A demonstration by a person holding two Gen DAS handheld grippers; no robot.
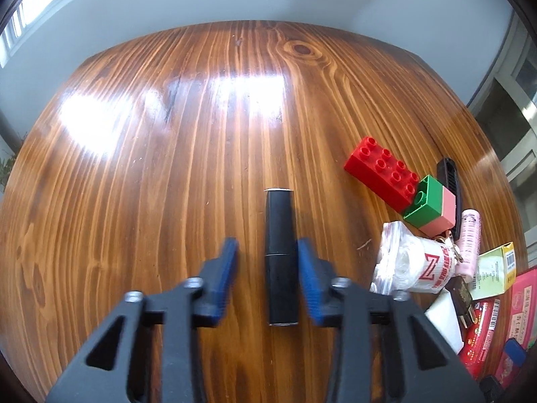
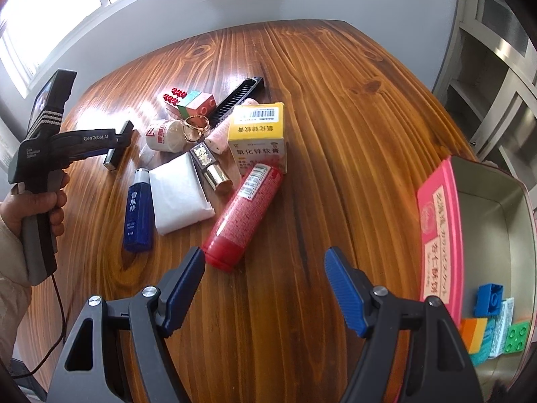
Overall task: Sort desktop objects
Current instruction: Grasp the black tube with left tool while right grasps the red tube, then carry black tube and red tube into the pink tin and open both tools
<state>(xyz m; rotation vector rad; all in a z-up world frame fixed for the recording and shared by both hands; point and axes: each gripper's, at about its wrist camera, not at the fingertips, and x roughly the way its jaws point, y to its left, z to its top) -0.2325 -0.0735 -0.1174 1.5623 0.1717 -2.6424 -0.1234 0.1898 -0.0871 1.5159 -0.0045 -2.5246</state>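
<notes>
My left fingers (image 1: 266,262) straddle the black tube (image 1: 281,258) on the worktop (image 1: 167,168), right pad touching, left pad w/ gap. Right fingers (image 2: 265,270) wide open, empty, red bottle (image 2: 243,215) just ahead.

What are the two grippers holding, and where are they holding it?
Nothing yet. The black tube lies between the open fingers of the left gripper, near its seam; the right gripper is empty.

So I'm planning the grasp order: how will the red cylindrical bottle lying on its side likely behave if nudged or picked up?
The red bottle lies on its side on the glossy wooden table, so a sideways nudge would probably roll it. Its body looks smooth and rigid, so it may slip in the pads. The right gripper stands open just short of its cap.
</notes>
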